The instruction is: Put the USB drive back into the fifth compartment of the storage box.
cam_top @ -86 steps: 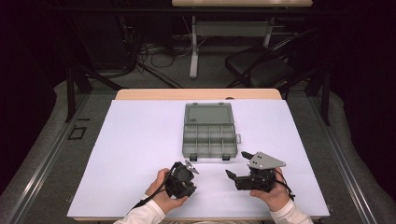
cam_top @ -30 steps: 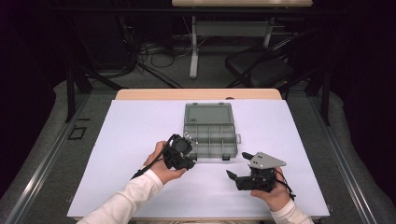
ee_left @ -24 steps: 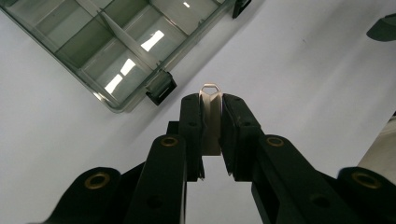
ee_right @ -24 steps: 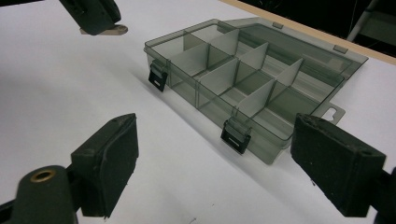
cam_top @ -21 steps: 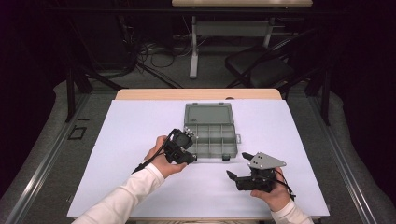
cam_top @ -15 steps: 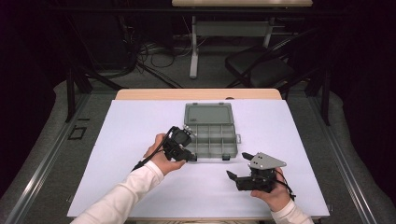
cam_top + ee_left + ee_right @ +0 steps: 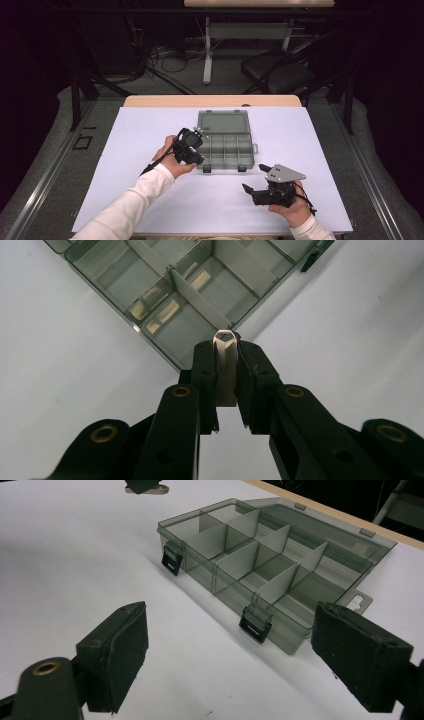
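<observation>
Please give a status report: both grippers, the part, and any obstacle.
Left hand-held gripper shut on a small metal part, over the open box's near-left corner. Right hand-held gripper open, empty, resting on table. Nothing in the way.

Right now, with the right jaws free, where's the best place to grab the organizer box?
Probably the near front wall of the organizer box, between its two black latches. Come from above with the right gripper, one jaw inside a compartment, one outside: the lid lies open, and that wall stands thin and upright.
</observation>
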